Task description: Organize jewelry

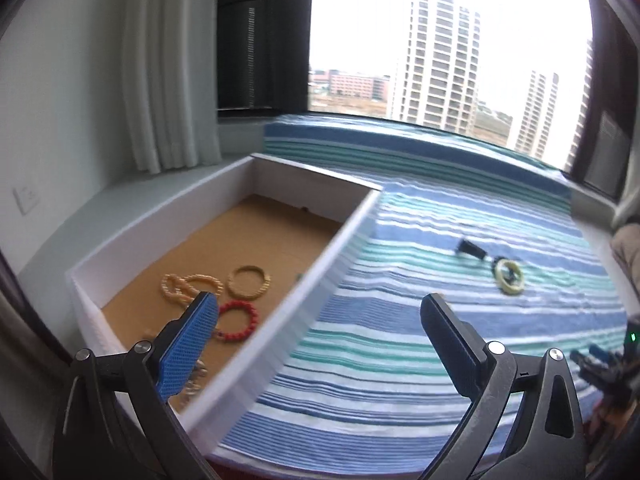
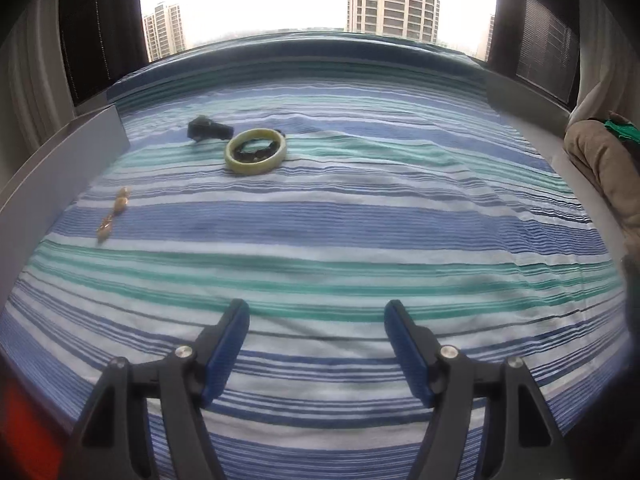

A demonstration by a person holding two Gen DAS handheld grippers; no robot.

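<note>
Over striped cloth [image 2: 320, 220]: jaws wide (empty).

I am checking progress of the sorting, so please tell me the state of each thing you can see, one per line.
left hand-held gripper: open, empty
right hand-held gripper: open, empty
white box: open, holds bracelets
red bead bracelet: in box
pale green bangle: on striped cloth, outside box

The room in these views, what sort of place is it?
Probably a bedroom in a high-rise flat: a striped bedspread covers a bed-like surface by a large window with tower blocks outside, and a curtain hangs beside it.
</note>
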